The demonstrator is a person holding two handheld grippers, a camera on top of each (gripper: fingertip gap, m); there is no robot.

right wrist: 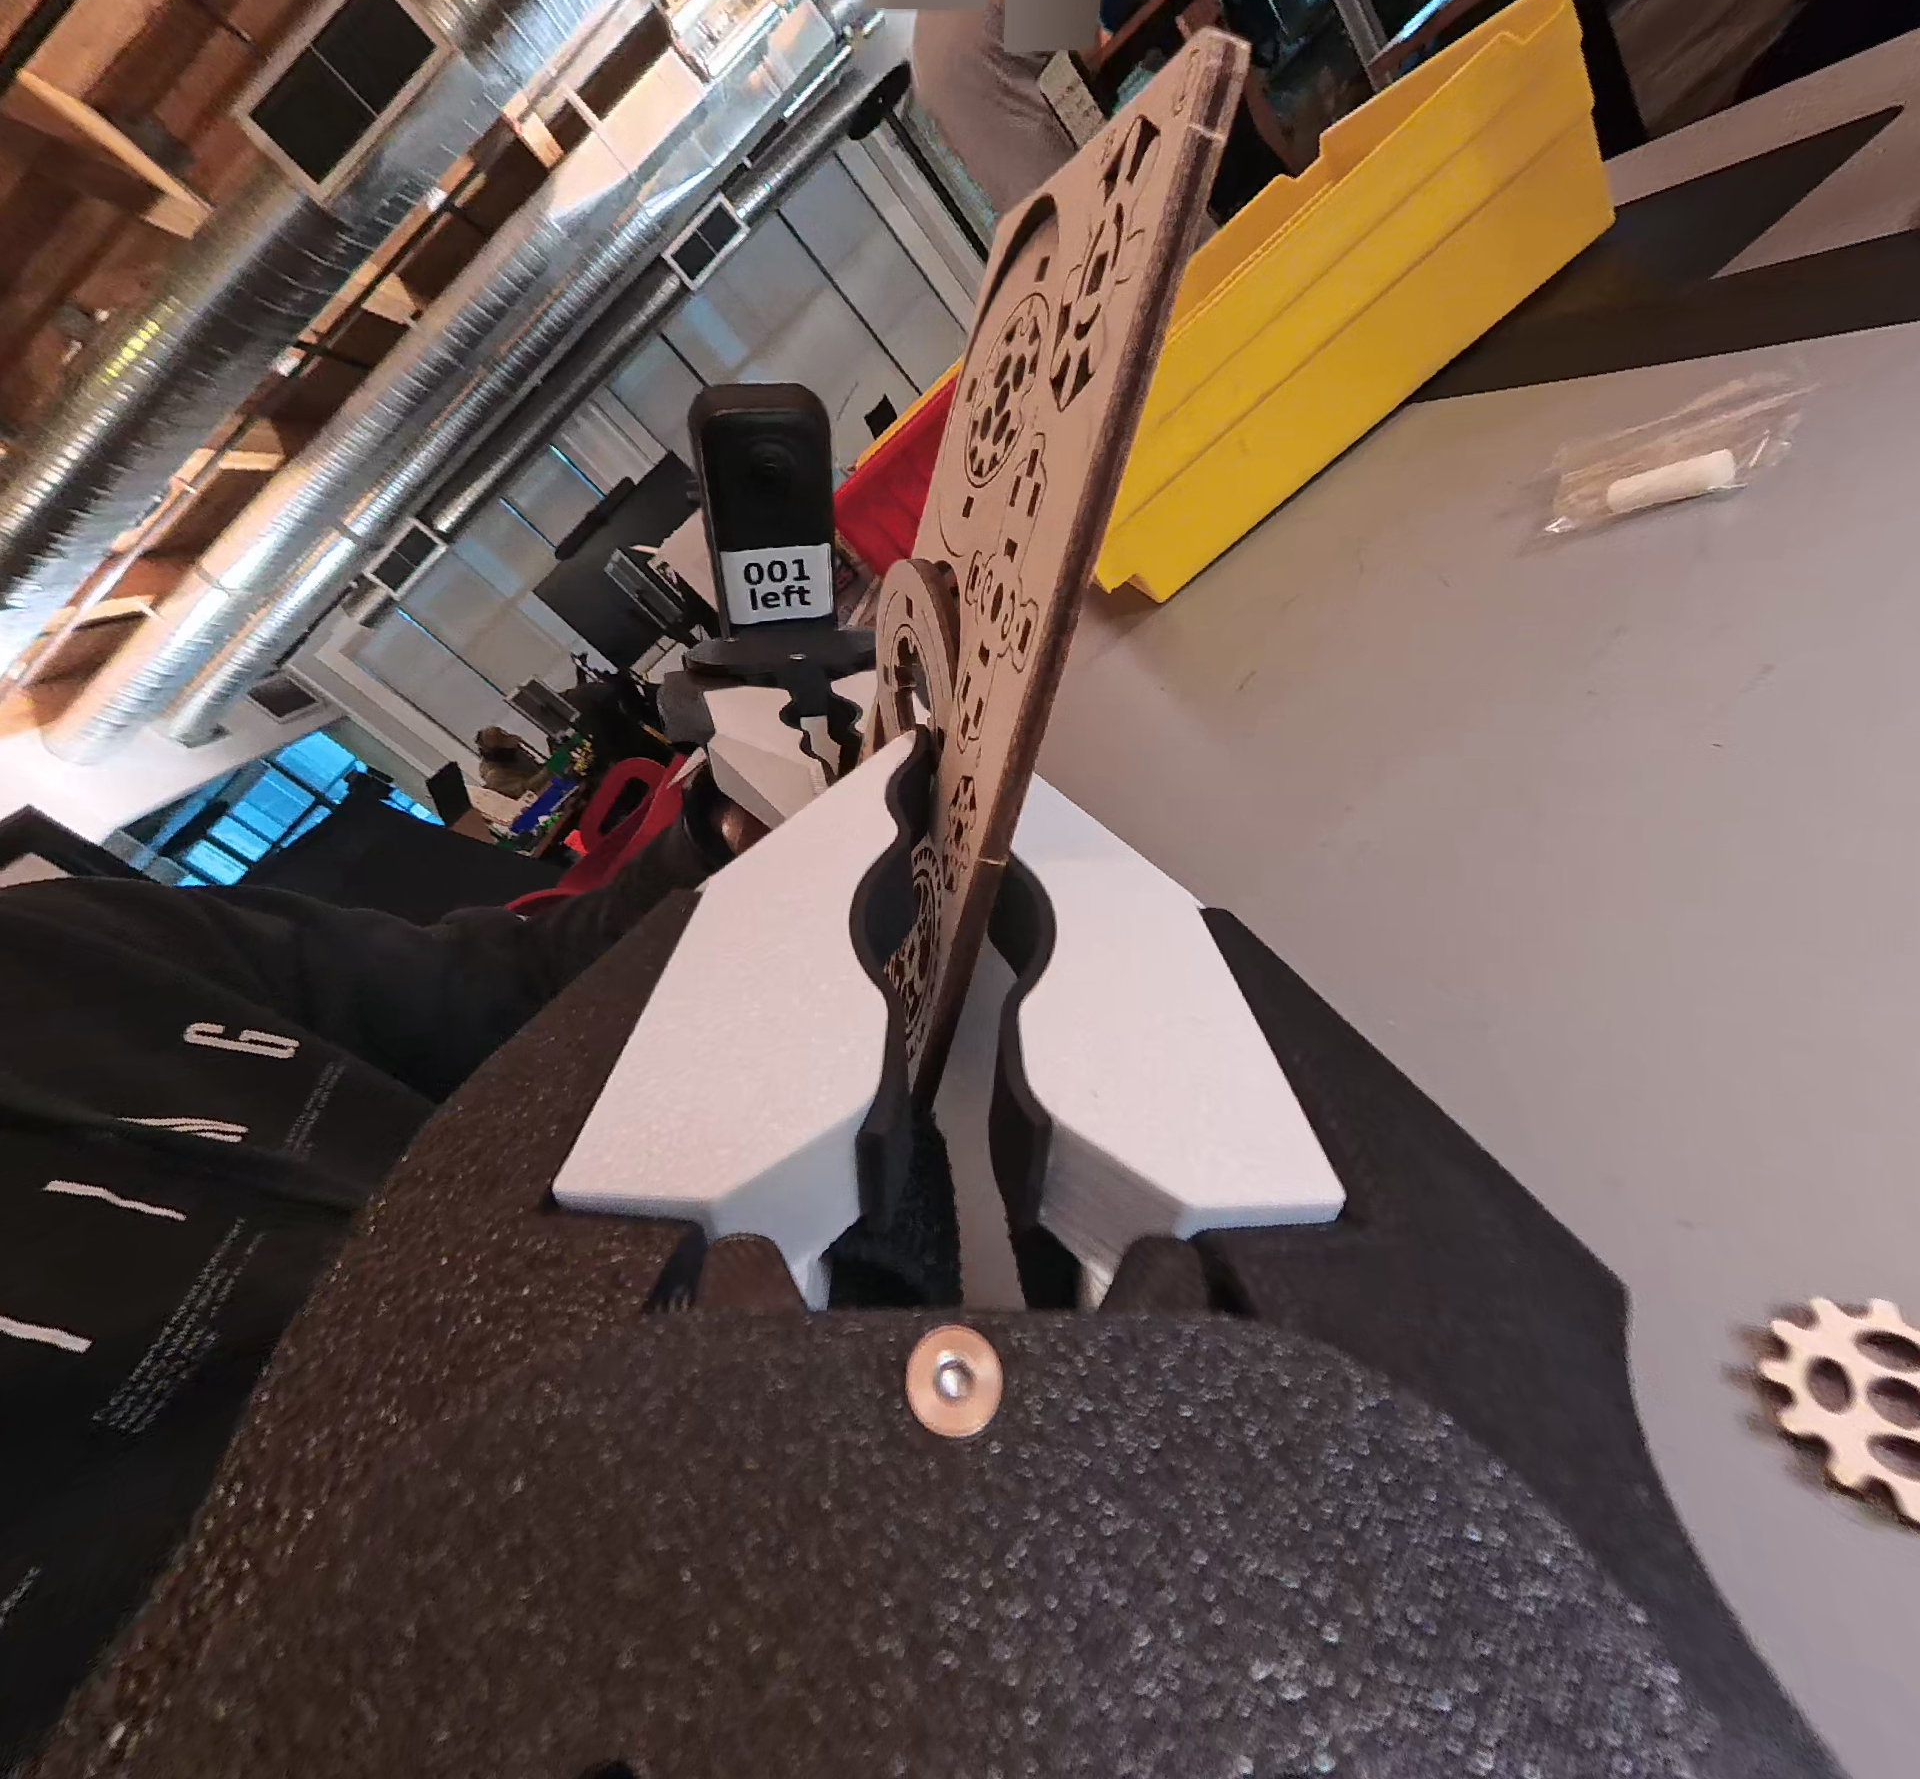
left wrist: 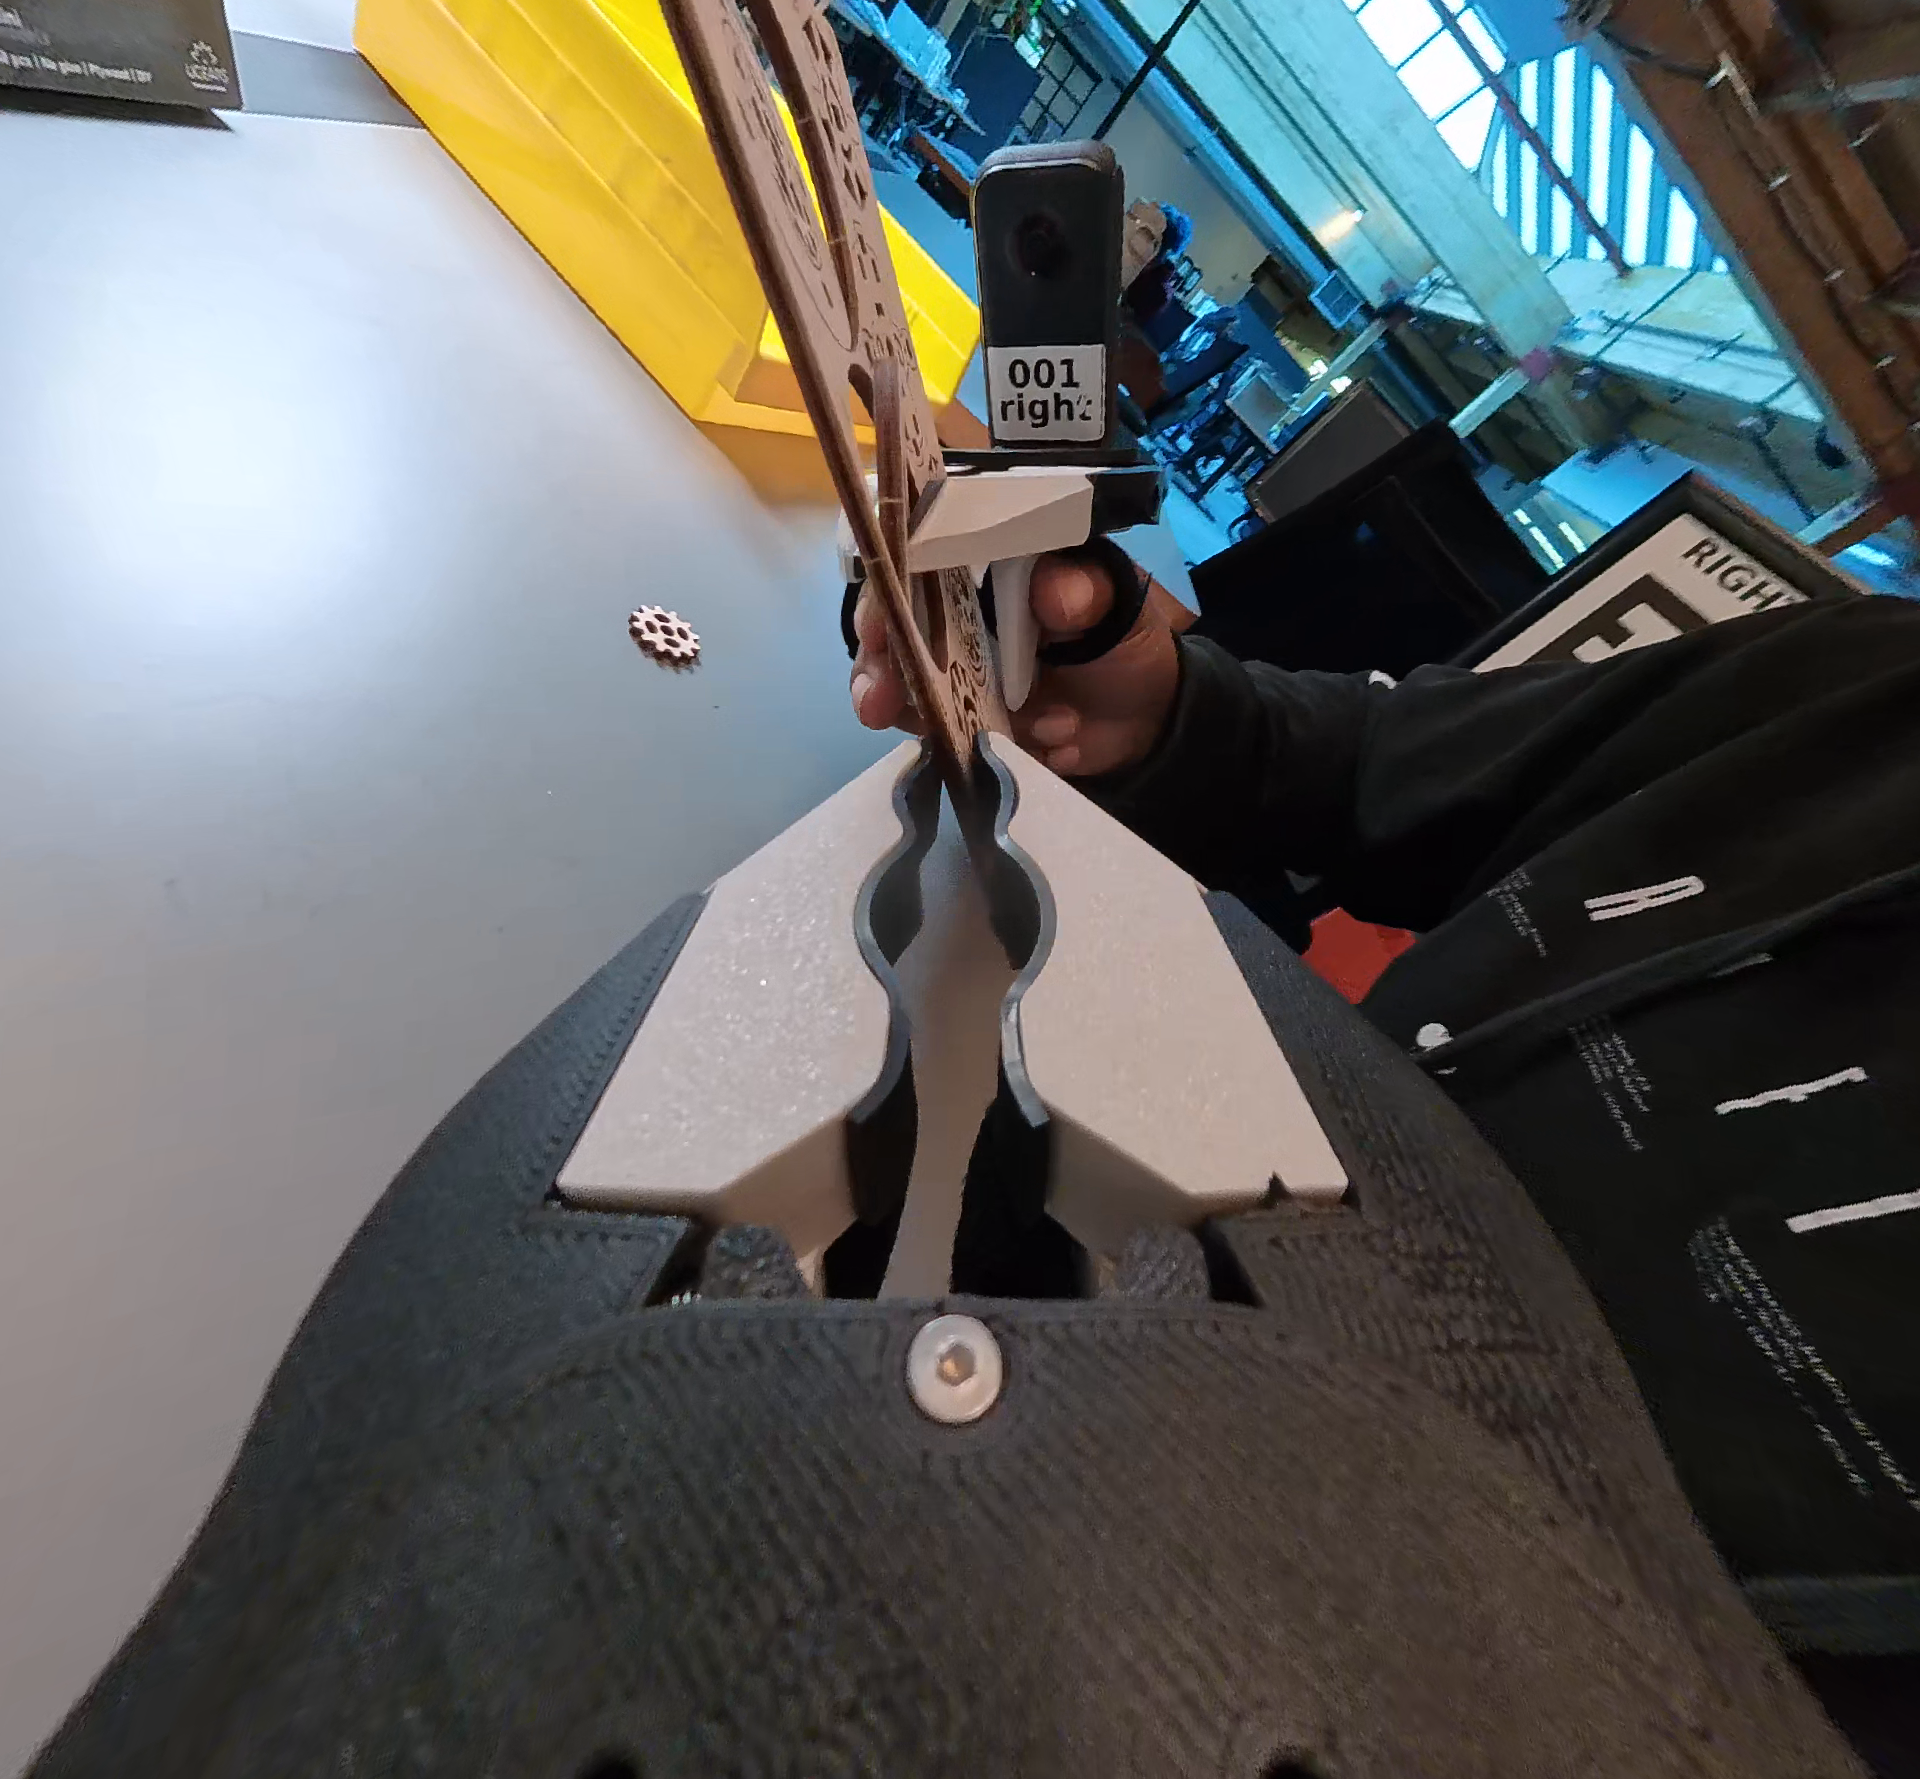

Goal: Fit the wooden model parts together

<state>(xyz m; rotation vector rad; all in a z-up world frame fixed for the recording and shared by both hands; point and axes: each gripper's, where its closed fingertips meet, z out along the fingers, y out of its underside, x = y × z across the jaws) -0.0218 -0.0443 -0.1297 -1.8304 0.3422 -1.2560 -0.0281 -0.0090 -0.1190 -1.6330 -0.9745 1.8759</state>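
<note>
Item: laser-cut wooden sheet (right wrist: 1049, 482), held on edge above the grey counter (left wrist: 260, 482). Left gripper (left wrist: 951, 773) fingers clenched on its lower edge; right gripper (right wrist: 961, 846) fingers clenched on the same sheet, opposite side. Loose wooden gear (left wrist: 663, 634) lay on the counter, near a yellow bin (left wrist: 540, 98). Step judged: freeing a round part (right wrist: 914, 649). Next calls for firm, gentle pressing out.

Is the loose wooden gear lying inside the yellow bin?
No. The wooden gear lies on the grey table, apart from the yellow bin.

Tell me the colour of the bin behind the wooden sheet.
Bright yellow bin; the right wrist view shows it best.
</note>
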